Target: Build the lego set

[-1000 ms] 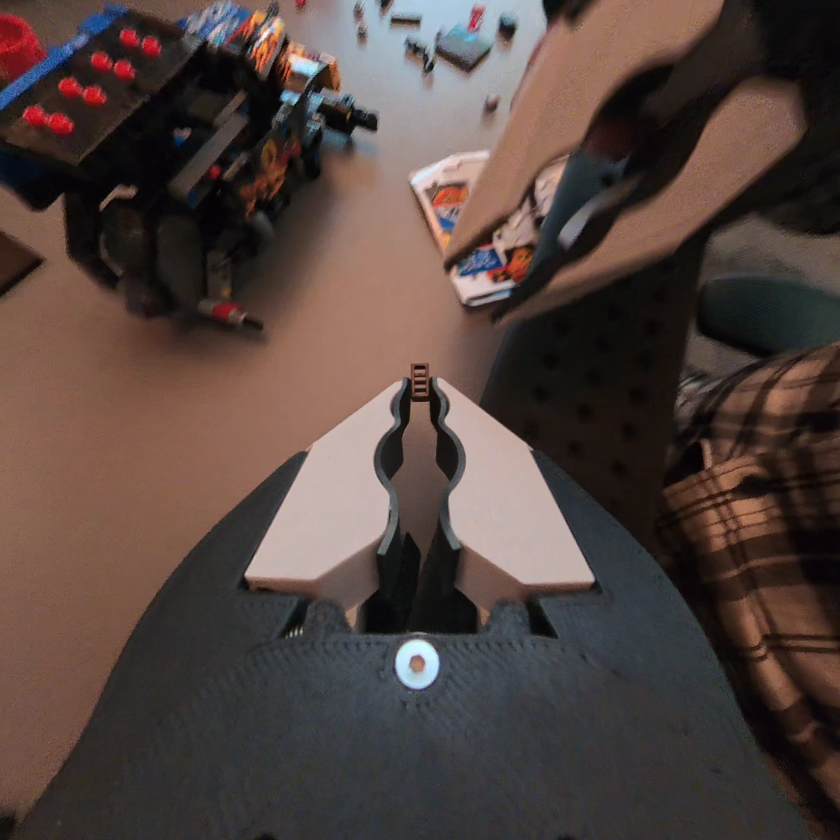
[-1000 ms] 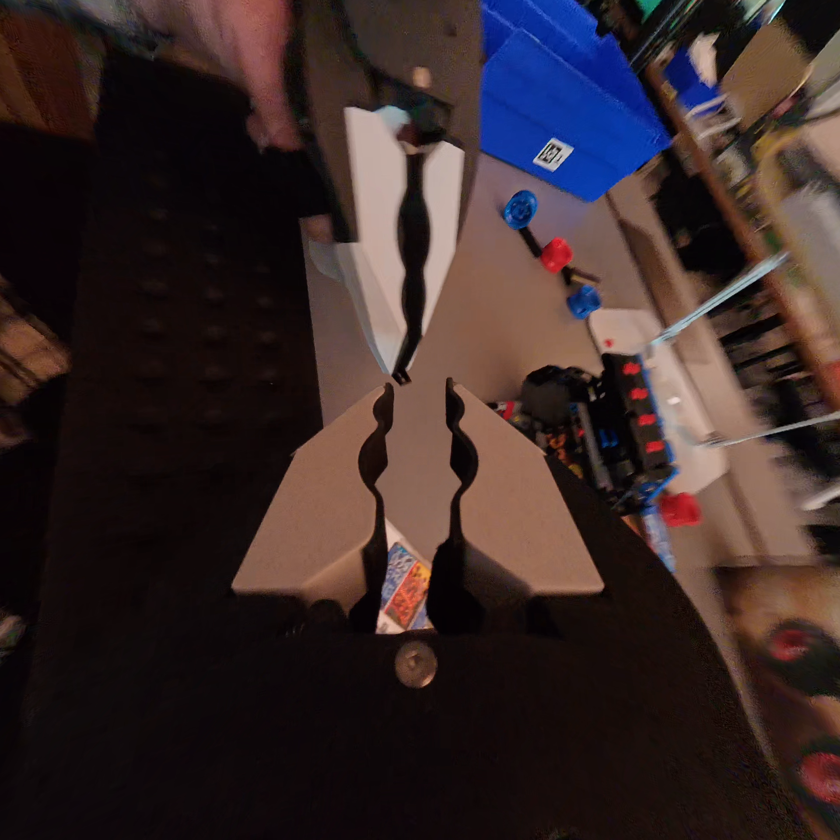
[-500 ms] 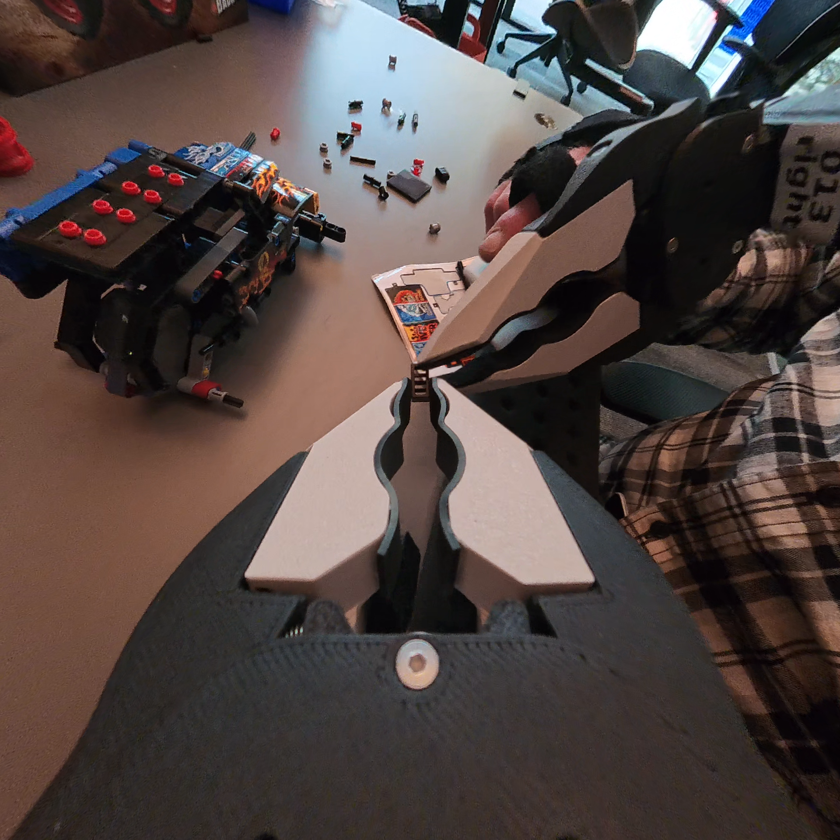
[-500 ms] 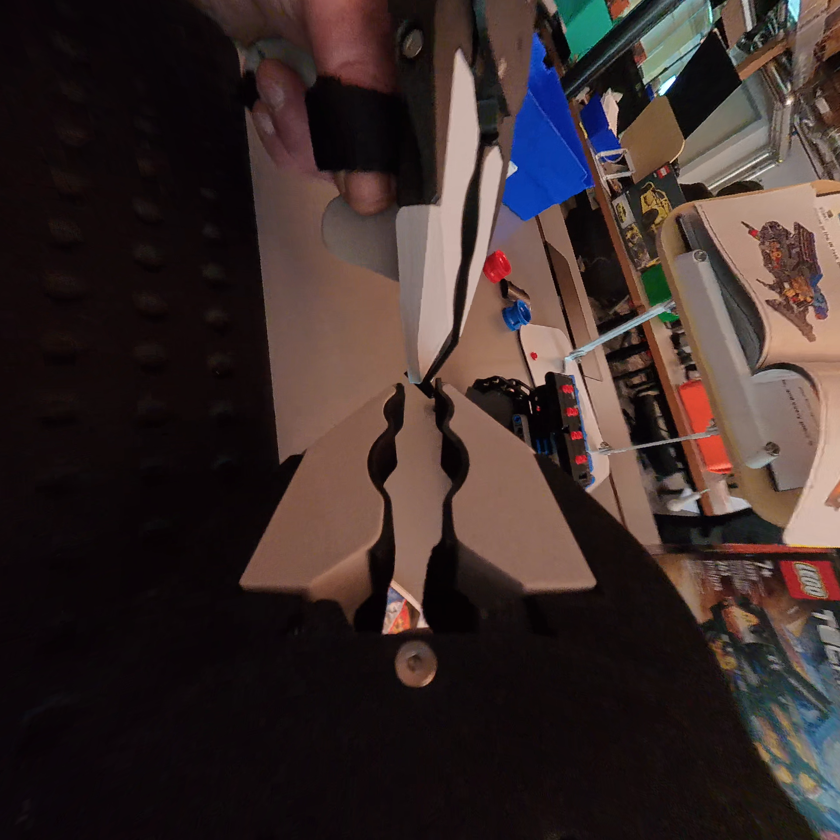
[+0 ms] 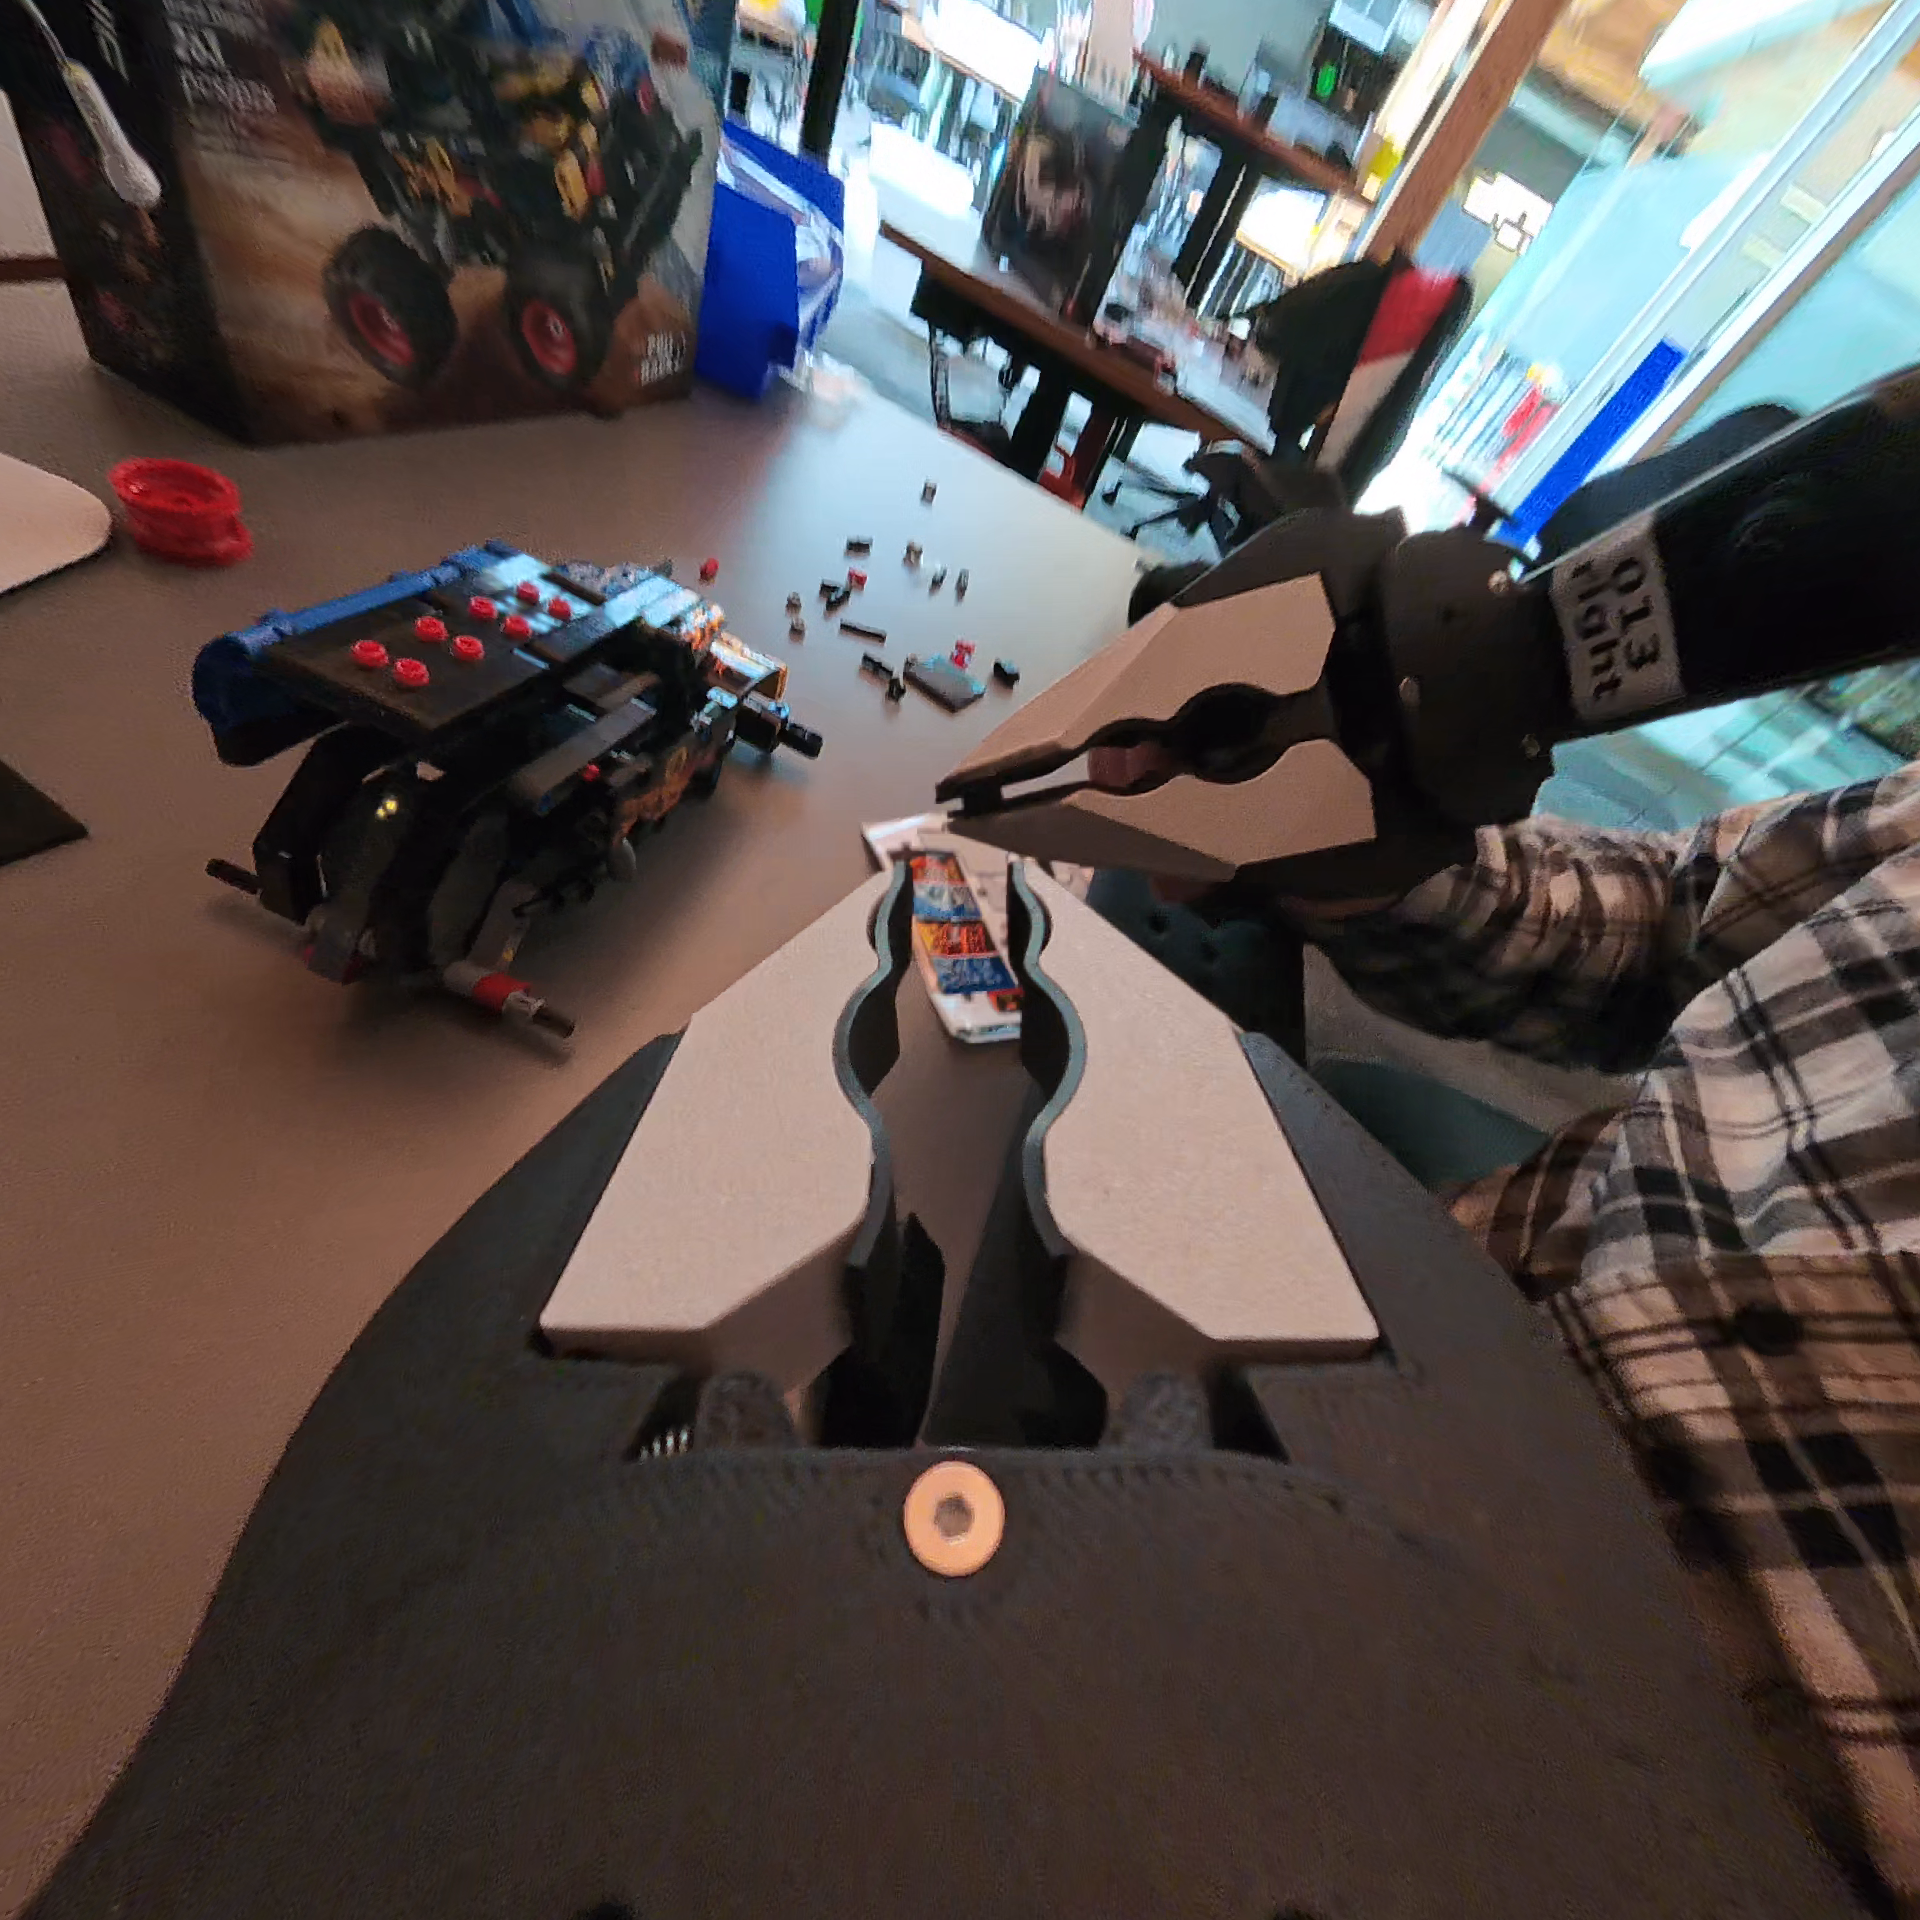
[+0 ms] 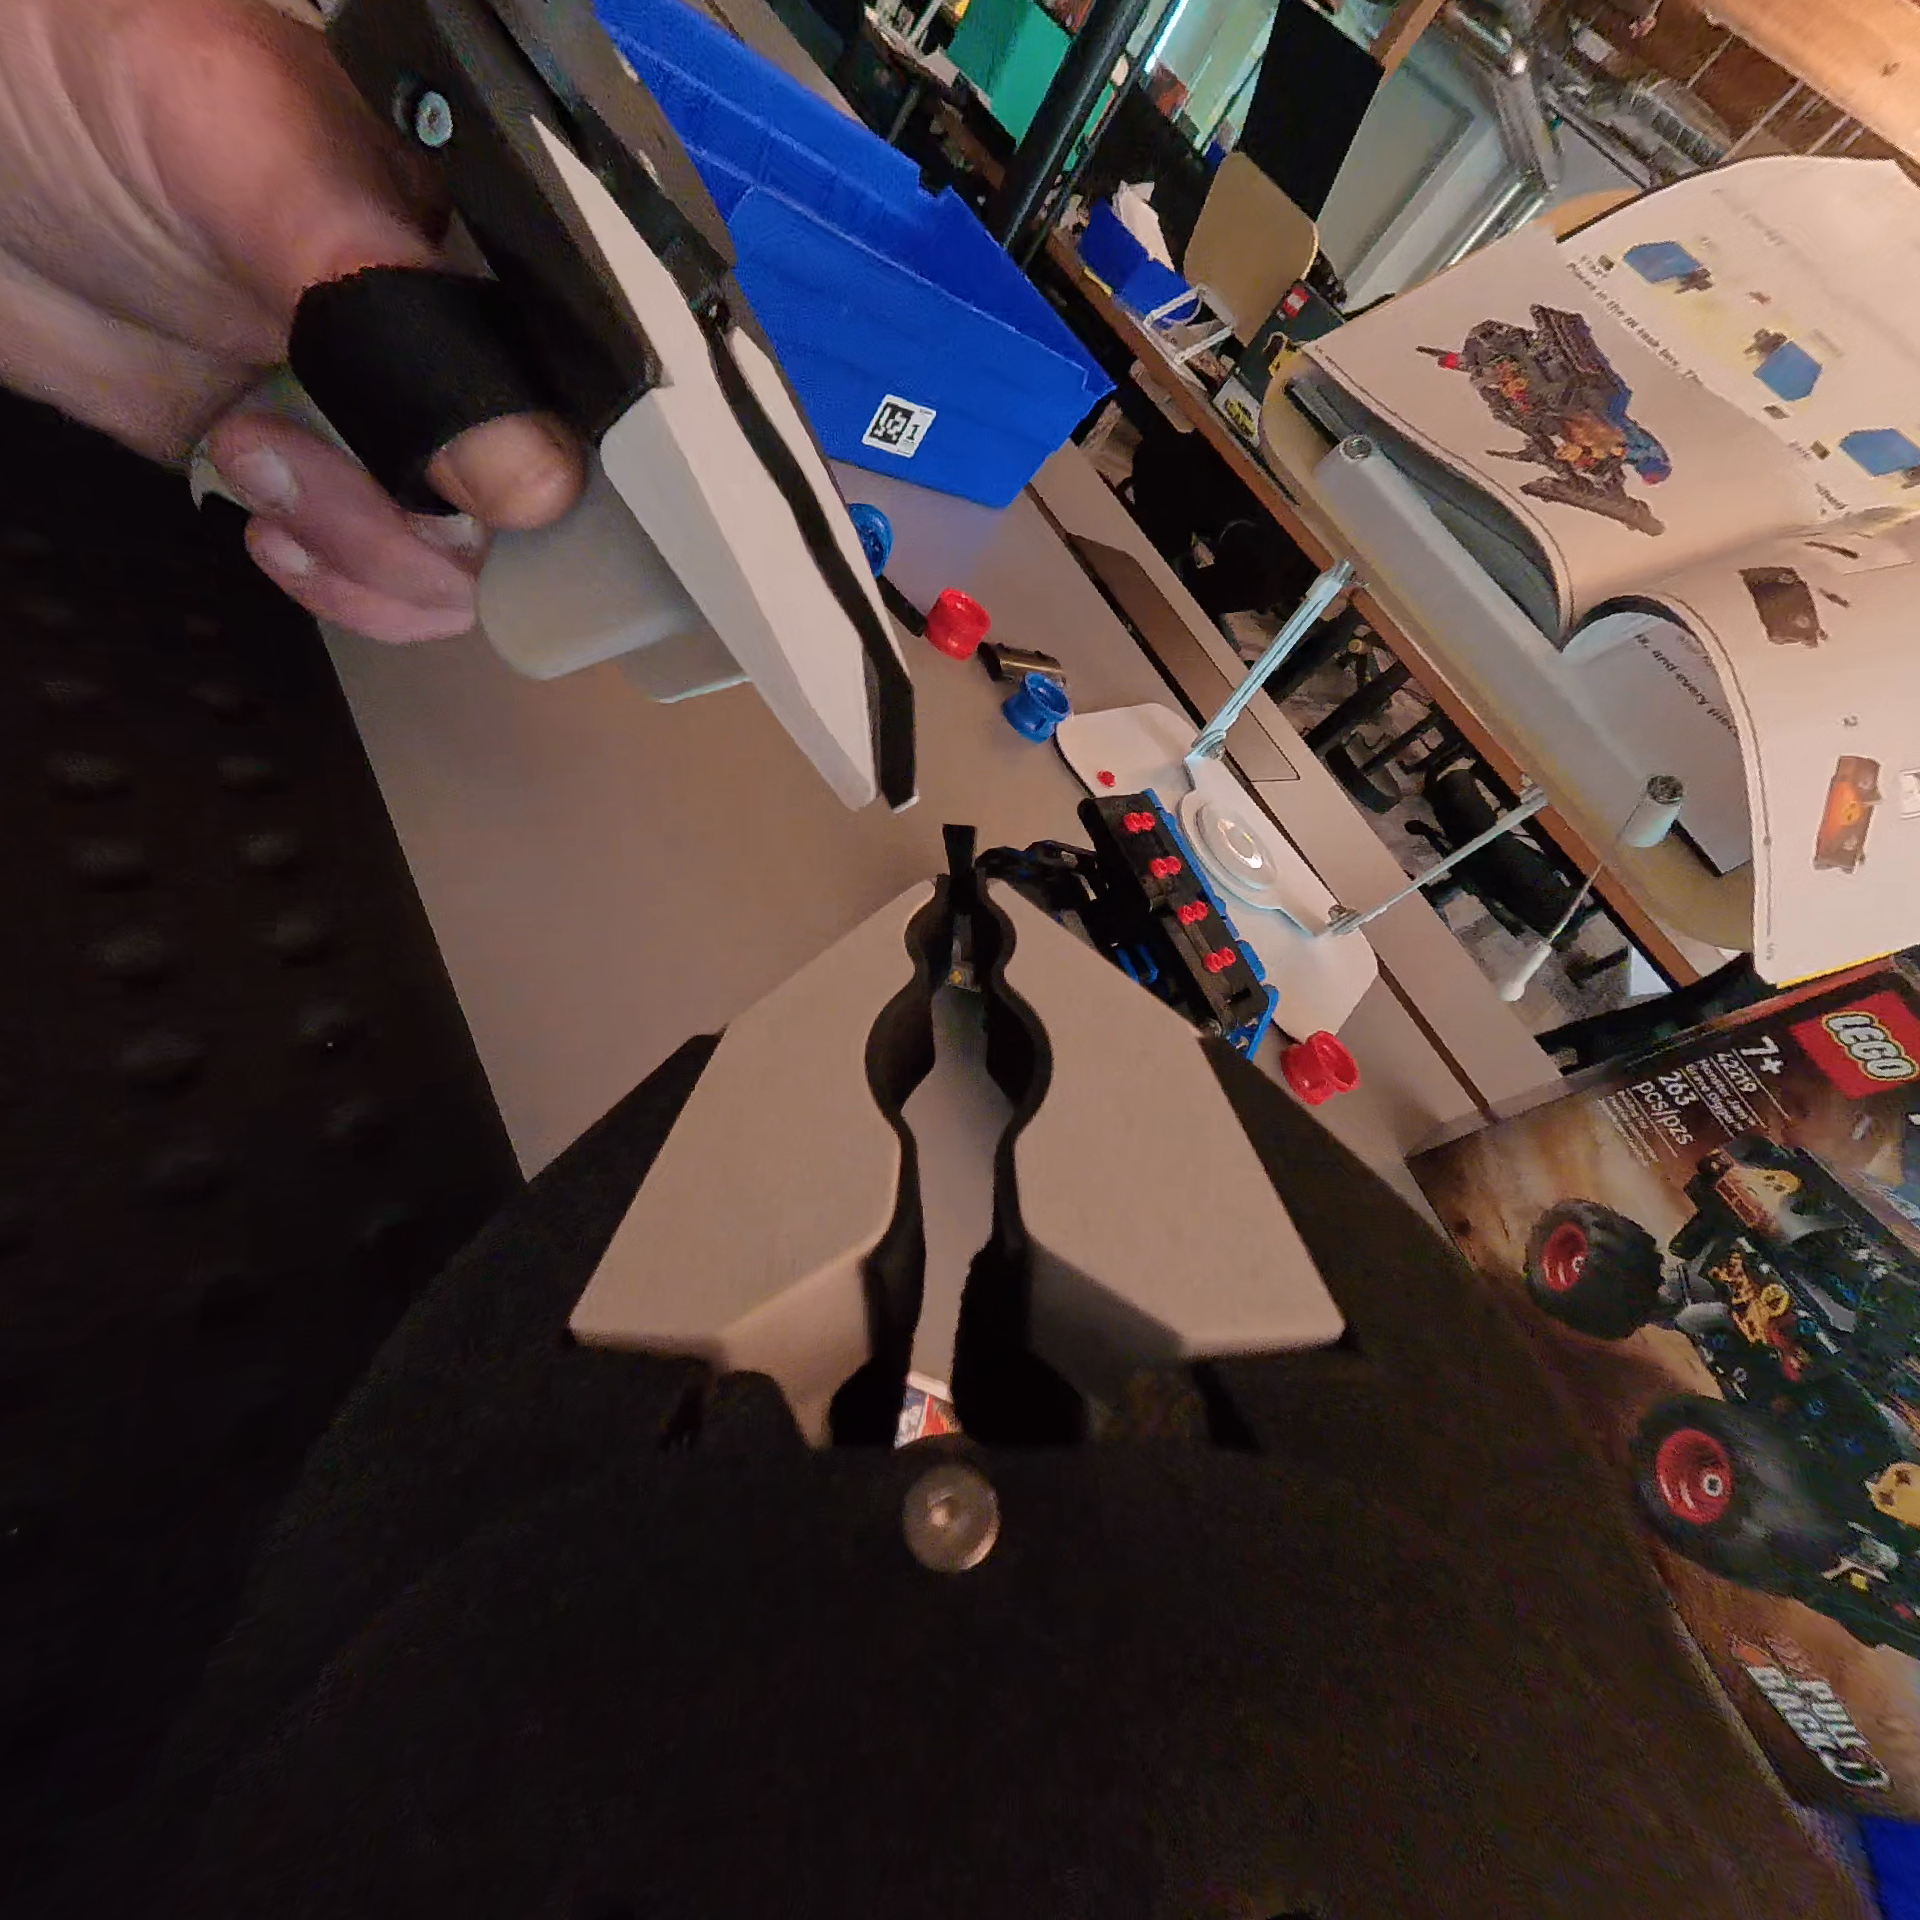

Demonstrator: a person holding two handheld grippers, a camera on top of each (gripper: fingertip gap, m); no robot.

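Handed over since half a second ago: the small dark piece (image 6: pixel 958 894), then pinched at the left gripper (image 5: pixel 948 883) tips, is now gripped by the right gripper (image 6: pixel 961 896). Left fingers are now parted with nothing between them; the sticker sheet (image 5: pixel 961 961) on the tabletop (image 5: pixel 208 1143) is seen through the gap. Right fingers are closed on the piece, which is thin, black and sticks out past the tips. In the left wrist view only a dark sliver at those tips is made out; its shape cannot be told.

The part-built lego truck (image 5: pixel 488 727) is black with a blue edge, red studs on top and flame stickers along the side; no wheels are fitted. It lies on the tabletop left of both grippers, well apart. Loose small parts (image 5: pixel 894 623) are scattered beyond it and a red rim (image 5: pixel 182 509) lies far left. The set box (image 5: pixel 384 197) is blurred. In the right wrist view the truck is half hidden behind the fingers; an open instruction booklet (image 6: pixel 1621 436) is cut off at the frame edge.
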